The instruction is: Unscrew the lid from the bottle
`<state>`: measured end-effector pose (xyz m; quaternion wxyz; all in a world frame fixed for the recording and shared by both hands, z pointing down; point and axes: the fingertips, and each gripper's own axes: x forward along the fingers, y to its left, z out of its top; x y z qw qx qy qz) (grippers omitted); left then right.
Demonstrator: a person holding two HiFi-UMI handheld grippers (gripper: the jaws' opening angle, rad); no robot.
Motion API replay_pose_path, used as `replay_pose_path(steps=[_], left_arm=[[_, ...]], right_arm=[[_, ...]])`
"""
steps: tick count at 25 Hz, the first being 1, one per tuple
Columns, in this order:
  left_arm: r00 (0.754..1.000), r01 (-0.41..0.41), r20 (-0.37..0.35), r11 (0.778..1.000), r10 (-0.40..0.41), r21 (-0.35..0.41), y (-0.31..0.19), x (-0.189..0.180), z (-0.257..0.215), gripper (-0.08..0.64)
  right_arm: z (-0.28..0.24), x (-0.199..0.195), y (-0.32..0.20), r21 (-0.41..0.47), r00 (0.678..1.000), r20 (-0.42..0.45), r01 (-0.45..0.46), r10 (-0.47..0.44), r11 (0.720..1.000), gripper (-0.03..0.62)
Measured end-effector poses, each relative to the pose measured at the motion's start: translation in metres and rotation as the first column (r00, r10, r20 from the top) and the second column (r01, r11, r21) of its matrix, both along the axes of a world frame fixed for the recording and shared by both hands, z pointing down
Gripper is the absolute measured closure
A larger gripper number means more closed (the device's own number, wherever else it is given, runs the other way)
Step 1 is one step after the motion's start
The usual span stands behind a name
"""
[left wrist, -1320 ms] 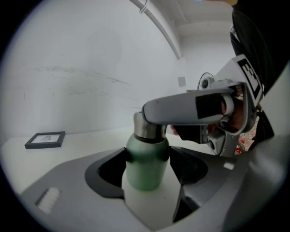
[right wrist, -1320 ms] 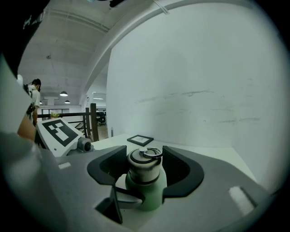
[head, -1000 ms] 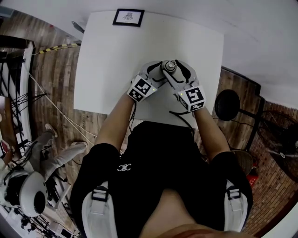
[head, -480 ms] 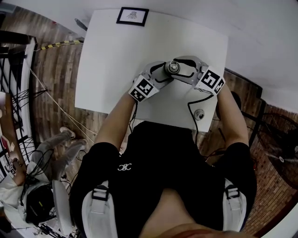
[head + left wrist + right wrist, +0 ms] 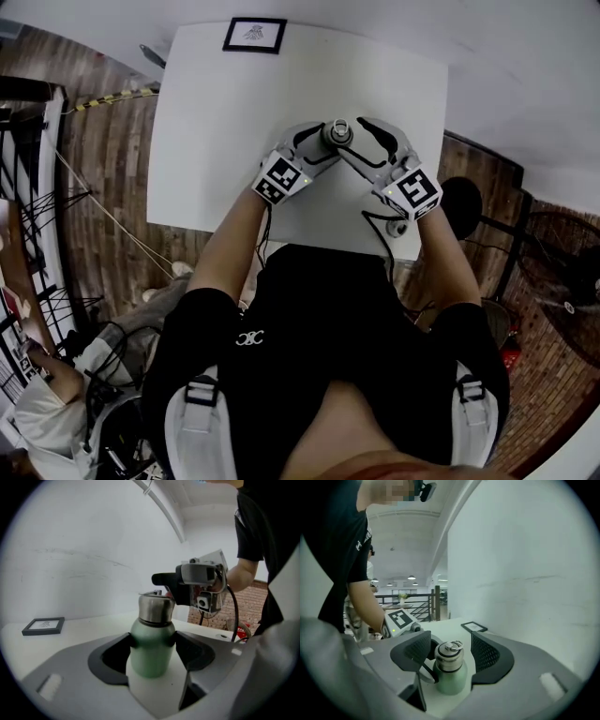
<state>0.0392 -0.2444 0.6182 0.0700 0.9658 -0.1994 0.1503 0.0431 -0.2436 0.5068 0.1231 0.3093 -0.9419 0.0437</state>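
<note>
Standing upright on the white table (image 5: 234,112), the green bottle (image 5: 451,679) sits near the edge closest to the person, well apart from the small framed picture (image 5: 255,35) at the far side. The left gripper (image 5: 153,640) has its two dark pads pressed against the green body from either side, just under the shoulder, pinning it in place. The right gripper (image 5: 450,649) comes in from the opposite side at the level of the steel lid (image 5: 154,607); its jaws are spread, one ribbed pad on each side of the lid with a sliver of gap at both. A small ring lies flat on top of the lid.
</note>
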Motion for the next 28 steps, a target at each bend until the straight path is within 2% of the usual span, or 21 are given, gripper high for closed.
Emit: replay_pose_path(steps=[2, 4, 7, 12, 19, 21, 23, 28], left_arm=[[1.0, 0.004, 0.002, 1.0, -0.004, -0.001, -0.001, 0.0, 0.001, 0.204], [1.0, 0.009, 0.004, 1.0, -0.009, -0.002, -0.001, 0.001, 0.001, 0.204], [1.0, 0.013, 0.007, 1.0, -0.013, -0.003, 0.001, 0.0, -0.001, 0.204], [1.0, 0.02, 0.013, 1.0, -0.02, -0.011, -0.006, 0.001, 0.008, 0.204], [1.0, 0.018, 0.015, 1.0, -0.018, -0.012, -0.005, 0.005, 0.01, 0.204], [1.0, 0.017, 0.014, 1.0, -0.017, -0.011, -0.006, 0.002, 0.009, 0.204], [1.0, 0.017, 0.013, 1.0, -0.017, -0.01, -0.007, 0.0, 0.008, 0.204], [1.0, 0.011, 0.006, 1.0, -0.011, -0.013, -0.005, 0.003, 0.008, 0.204]], right_arm=[[0.002, 0.006, 0.0, 0.008, 0.985, 0.062, -0.162, 0.161, 0.987, 0.348], [0.009, 0.011, 0.003, -0.019, 0.947, 0.107, -0.303, 0.303, 0.953, 0.348], [0.022, 0.008, 0.008, -0.049, 0.892, 0.096, -0.44, 0.442, 0.897, 0.348], [0.041, 0.002, -0.006, -0.03, 0.825, 0.053, -0.562, 0.563, 0.827, 0.348], [0.044, 0.0, -0.014, -0.008, 0.778, 0.026, -0.628, 0.628, 0.778, 0.351], [0.044, -0.001, -0.015, -0.005, 0.786, 0.019, -0.618, 0.618, 0.786, 0.353], [0.045, -0.002, -0.015, 0.0, 0.812, 0.001, -0.584, 0.584, 0.812, 0.354], [0.047, -0.002, -0.013, -0.021, 0.914, 0.013, -0.405, 0.406, 0.914, 0.354]])
